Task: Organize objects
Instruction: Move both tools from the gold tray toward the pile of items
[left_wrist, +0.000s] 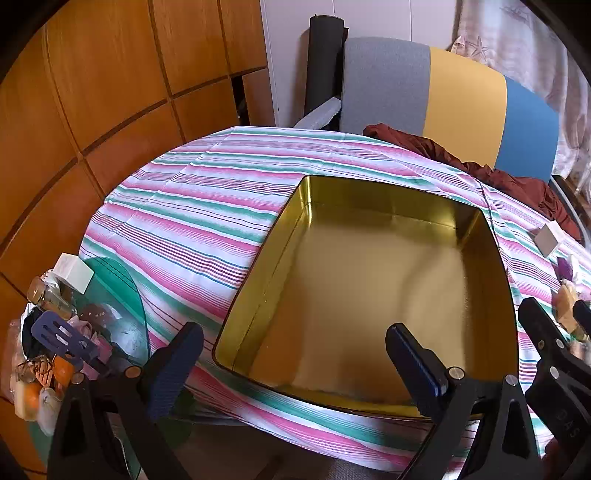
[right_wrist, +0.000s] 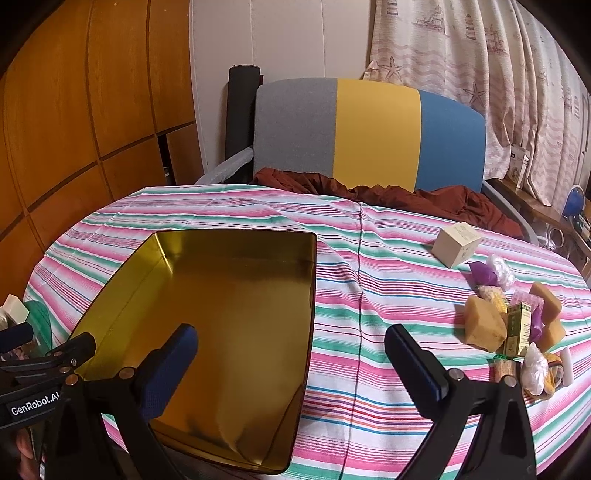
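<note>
An empty gold tin box (left_wrist: 369, 288) (right_wrist: 229, 302) lies open on the striped tablecloth (left_wrist: 203, 206) (right_wrist: 388, 258). My left gripper (left_wrist: 295, 369) hangs open over the tin's near left corner with nothing between its fingers. Over the tin's near right edge my right gripper (right_wrist: 293, 363) is open too and holds nothing. To the right lies a pile of small items: yellow sponges (right_wrist: 484, 325), a green carton (right_wrist: 517, 328), a purple packet (right_wrist: 480, 273) and a cream cube box (right_wrist: 456, 245). A second heap with a blue slotted spatula (left_wrist: 59, 332) sits at the table's left end.
A grey, yellow and blue chair back (right_wrist: 369, 129) stands behind the table with a dark red cloth (right_wrist: 424, 199) on its seat. Wooden panelling (left_wrist: 92, 92) runs along the left. A white box (left_wrist: 74, 273) tops the left heap. Curtains (right_wrist: 498, 55) hang at the right.
</note>
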